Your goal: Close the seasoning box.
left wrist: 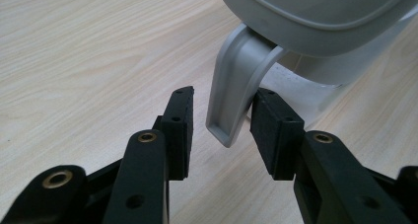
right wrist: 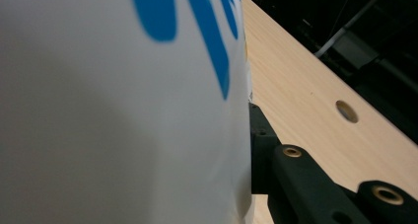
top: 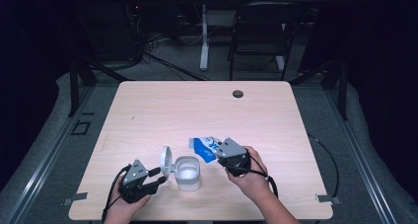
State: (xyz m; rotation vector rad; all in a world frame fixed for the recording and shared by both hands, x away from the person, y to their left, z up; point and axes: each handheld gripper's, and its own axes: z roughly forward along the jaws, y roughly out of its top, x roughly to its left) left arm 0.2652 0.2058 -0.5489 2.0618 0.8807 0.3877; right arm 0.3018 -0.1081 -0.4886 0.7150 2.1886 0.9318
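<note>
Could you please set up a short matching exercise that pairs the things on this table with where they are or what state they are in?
Things:
1. blue and white pouch
2. white container
3. container lid
4. left gripper

States:
A. flipped open, standing up at the container's side
B. open, jaws either side of the lid's tab
C. held in the right gripper, above the table
D. standing on the table, mouth open

Pairs: 1-C, 2-D, 3-A, 4-B
</note>
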